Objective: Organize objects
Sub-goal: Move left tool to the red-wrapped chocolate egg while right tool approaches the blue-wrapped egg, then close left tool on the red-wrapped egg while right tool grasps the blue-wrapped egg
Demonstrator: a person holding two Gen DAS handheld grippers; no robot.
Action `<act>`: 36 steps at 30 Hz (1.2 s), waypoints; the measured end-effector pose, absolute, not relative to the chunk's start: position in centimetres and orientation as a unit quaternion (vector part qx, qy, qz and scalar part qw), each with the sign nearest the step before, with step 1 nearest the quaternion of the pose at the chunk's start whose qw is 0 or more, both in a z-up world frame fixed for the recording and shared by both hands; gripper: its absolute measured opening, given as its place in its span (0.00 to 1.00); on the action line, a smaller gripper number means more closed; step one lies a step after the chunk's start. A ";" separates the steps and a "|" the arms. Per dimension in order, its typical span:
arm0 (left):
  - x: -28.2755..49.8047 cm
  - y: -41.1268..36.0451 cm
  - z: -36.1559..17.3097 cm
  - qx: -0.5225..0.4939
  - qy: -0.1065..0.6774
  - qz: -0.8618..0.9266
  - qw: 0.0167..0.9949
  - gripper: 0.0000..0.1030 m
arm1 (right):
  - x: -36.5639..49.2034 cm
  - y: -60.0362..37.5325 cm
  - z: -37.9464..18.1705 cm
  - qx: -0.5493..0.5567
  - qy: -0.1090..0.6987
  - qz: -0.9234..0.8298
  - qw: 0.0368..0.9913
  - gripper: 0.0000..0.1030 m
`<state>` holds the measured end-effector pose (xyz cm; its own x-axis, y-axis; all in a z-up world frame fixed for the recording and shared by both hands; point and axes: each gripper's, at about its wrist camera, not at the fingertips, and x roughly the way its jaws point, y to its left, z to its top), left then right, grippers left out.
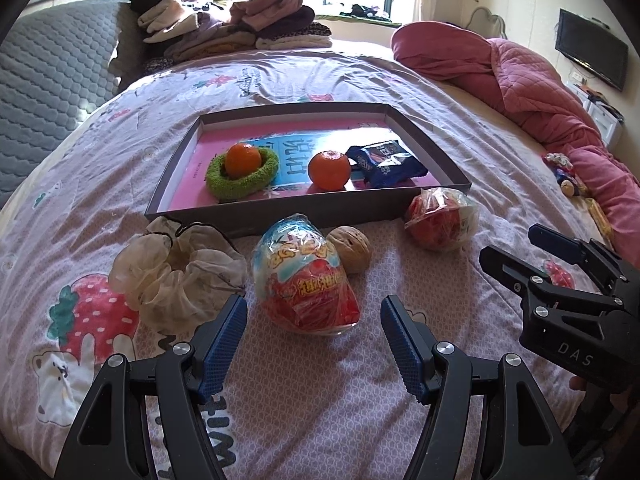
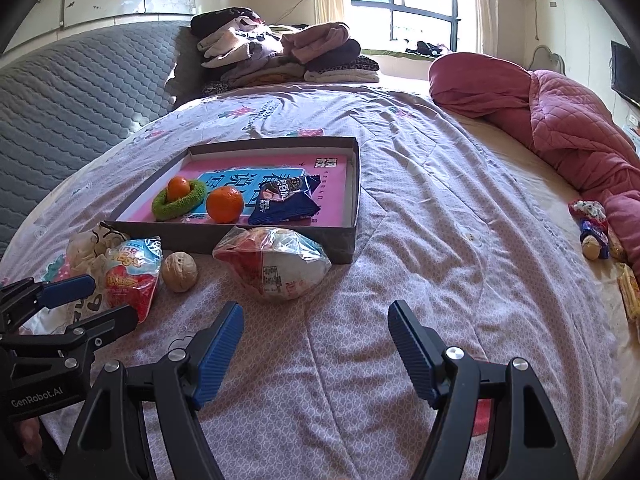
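Note:
A shallow dark box (image 1: 248, 220) (image 2: 344, 240) lies on the bed and holds a tangerine in a green scrunchie (image 1: 242, 168) (image 2: 179, 196), a second tangerine (image 1: 329, 170) (image 2: 225, 204) and a blue snack pack (image 1: 386, 164) (image 2: 286, 200). In front of the box lie a beige scrunchie (image 1: 176, 268), a red-and-blue snack bag (image 1: 308, 276) (image 2: 132, 276), a walnut (image 1: 350, 248) (image 2: 179, 271) and a second clear snack bag (image 1: 442, 218) (image 2: 276, 262). My left gripper (image 1: 314, 320) (image 2: 90, 298) is open just short of the red-and-blue bag. My right gripper (image 2: 316, 320) (image 1: 516, 248) is open, short of the second bag.
Folded clothes (image 1: 240, 24) are piled at the head of the bed beside a grey quilted headboard (image 1: 44, 80). A pink quilt (image 1: 540, 88) is bunched along the right side, with several small snacks (image 2: 596, 232) next to it. A television (image 1: 592, 52) hangs on the right wall.

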<state>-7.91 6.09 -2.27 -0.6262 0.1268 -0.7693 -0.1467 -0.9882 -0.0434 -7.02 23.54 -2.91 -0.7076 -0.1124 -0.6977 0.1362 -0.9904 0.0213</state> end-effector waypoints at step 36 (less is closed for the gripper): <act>-11.0 4.9 -4.3 -0.435 -0.012 0.898 0.066 0.69 | -11.7 20.4 -4.8 0.388 0.047 -0.912 0.127 0.81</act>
